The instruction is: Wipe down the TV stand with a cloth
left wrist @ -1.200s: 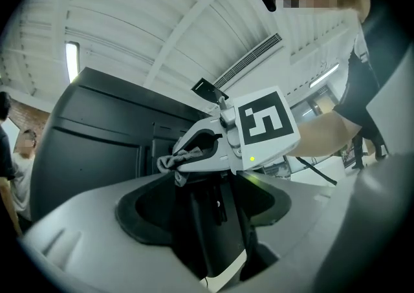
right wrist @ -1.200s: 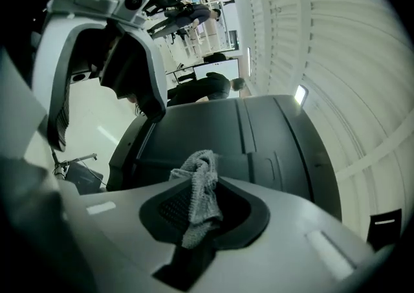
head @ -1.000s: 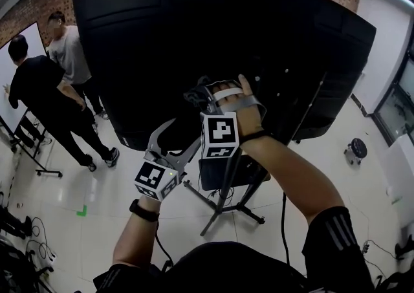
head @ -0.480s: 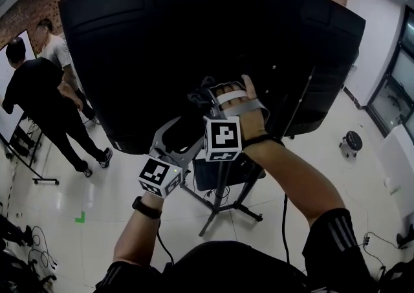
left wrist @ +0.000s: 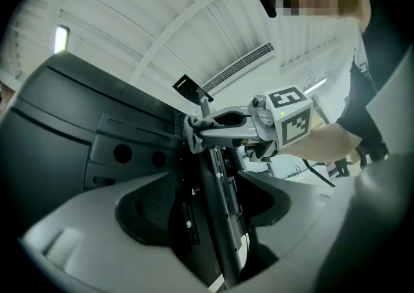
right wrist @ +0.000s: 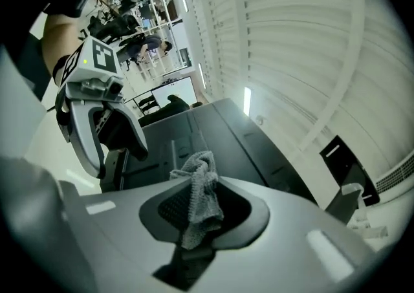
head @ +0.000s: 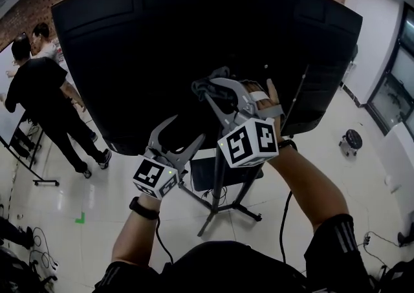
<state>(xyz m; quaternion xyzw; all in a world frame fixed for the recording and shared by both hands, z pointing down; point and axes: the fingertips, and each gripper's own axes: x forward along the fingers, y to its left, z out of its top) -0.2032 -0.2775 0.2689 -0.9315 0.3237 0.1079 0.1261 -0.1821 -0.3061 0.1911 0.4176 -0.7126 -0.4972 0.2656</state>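
Two grippers near the TV stand (left wrist: 217, 220): right gripper (head: 206, 86) clamps the cloth (right wrist: 197, 198); left gripper (head: 185, 131) gapes, empty. In the head view, both hide much of the stand's post.

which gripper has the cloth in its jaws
The right gripper, the upper one in the head view: its jaws are shut on the grey cloth. The left gripper is open, no cloth.

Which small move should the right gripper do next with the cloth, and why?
Probably slide the cloth down along the stand's post: the right gripper is shut on it, pressing it high on the post behind the TV, and the post runs on below.
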